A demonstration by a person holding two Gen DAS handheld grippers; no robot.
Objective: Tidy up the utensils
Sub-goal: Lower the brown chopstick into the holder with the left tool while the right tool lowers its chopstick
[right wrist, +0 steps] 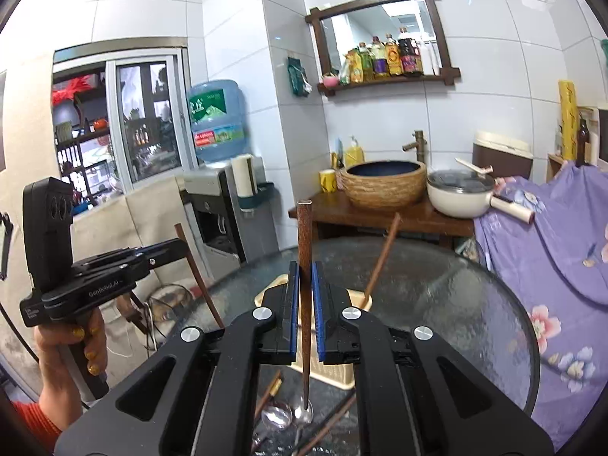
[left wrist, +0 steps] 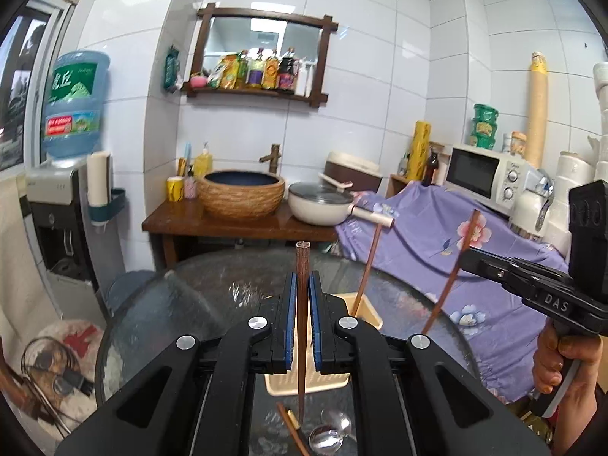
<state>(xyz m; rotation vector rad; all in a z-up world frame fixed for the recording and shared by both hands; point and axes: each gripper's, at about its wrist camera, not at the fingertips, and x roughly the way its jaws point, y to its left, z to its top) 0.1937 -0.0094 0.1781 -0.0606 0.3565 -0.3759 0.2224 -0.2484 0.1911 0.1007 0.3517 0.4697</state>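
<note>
On the near glass surface [left wrist: 197, 304] lie spoons [left wrist: 330, 433] and a loose chopstick [left wrist: 290, 431]. Each gripper is clenched on one upright chopstick: left gripper [left wrist: 303, 285] on its chopstick [left wrist: 302, 304], right gripper [right wrist: 304, 277] on the other [right wrist: 305, 266]. Farther off, the basket [right wrist: 361, 300] already holds one. Best lower each stick tip-first over the basket, release only once inside

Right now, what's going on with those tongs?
Left tongs shut on a chopstick. Right tongs likewise. One chopstick already in the basket; spoons on table. Nothing blocking.
</note>
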